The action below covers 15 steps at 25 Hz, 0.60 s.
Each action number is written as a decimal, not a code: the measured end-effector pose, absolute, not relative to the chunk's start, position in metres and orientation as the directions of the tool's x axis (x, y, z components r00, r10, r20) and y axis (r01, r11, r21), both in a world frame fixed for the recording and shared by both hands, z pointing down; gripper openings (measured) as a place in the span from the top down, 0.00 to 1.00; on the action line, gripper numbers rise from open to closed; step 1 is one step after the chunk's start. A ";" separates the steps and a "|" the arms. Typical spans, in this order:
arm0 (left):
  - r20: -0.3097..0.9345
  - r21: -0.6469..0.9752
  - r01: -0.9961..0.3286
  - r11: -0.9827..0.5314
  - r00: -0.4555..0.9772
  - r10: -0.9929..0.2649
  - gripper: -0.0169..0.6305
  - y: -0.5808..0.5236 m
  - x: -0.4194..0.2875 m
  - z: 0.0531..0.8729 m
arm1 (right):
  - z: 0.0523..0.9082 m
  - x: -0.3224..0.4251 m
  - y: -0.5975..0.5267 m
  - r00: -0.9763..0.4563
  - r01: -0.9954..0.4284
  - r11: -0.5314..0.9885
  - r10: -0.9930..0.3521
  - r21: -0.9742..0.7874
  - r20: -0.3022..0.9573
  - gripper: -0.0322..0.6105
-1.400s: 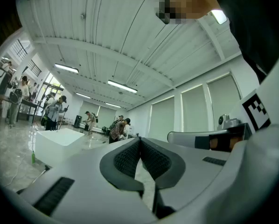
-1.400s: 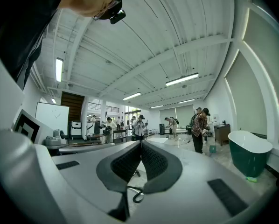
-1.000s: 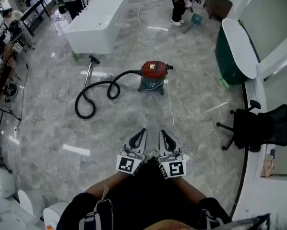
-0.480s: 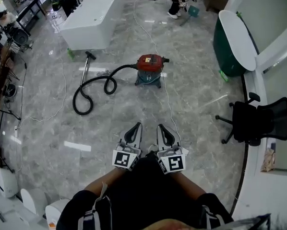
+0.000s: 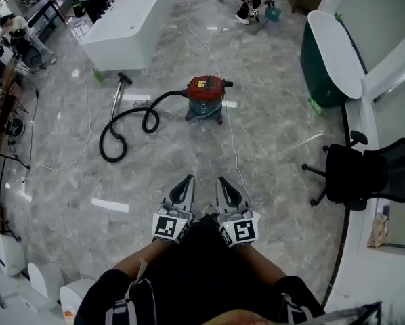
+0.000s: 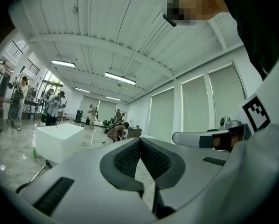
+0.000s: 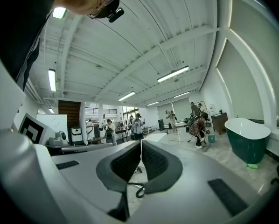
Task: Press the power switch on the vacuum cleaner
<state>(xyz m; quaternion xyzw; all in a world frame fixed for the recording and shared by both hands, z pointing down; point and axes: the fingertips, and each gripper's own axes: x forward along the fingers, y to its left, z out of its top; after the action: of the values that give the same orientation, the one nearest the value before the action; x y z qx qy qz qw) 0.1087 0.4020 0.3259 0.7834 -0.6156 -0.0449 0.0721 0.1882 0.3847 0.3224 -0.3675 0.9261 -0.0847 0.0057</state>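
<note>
The vacuum cleaner (image 5: 206, 95), a red-topped canister on a teal base, stands on the marble floor well ahead of both grippers. Its hose port faces the left of the head view. From there the black hose (image 5: 167, 95) loops away and runs on to the metal wand (image 5: 119, 95), which lies lengthwise pointing away from the person, well left of the vacuum cleaner. A white cable (image 5: 233, 147) trails from the vacuum cleaner back toward the person.

The left gripper (image 5: 187, 180) and right gripper (image 5: 221, 181) are held side by side near the body, tips aimed at the vacuum cleaner. Each has its jaws pressed together with nothing between them.

Only the head view shows the vacuum cleaner whole. In the right gripper view just a curl of hose shows below the pads, and the green tub (image 7: 247, 141) that stands right of the vacuum cleaner. The left gripper view shows the white tub (image 6: 60, 139) beyond the vacuum cleaner to its left.

Bare floor lies between the grippers and the vacuum cleaner. An office chair (image 5: 365, 175) stands far to its right, near the wall
</note>
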 end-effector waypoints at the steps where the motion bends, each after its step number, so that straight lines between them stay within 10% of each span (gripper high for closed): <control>1: 0.032 0.163 -0.958 -0.236 0.244 -0.969 0.95 0.404 0.114 0.330 | 0.326 0.190 0.387 -0.736 -0.673 0.720 -0.675 -0.169 0.053 0.92; 15: 0.067 0.197 -0.957 -0.213 0.230 -0.971 0.95 0.361 0.128 0.335 | 0.337 0.213 0.349 -0.737 -0.672 0.717 -0.673 -0.186 0.064 0.92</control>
<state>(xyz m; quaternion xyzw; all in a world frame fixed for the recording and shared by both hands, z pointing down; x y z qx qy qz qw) 0.1280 0.3611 0.3345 0.7781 -0.6194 -0.0354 0.0984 0.2131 0.3492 0.3368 -0.3628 0.9266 -0.0988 0.0040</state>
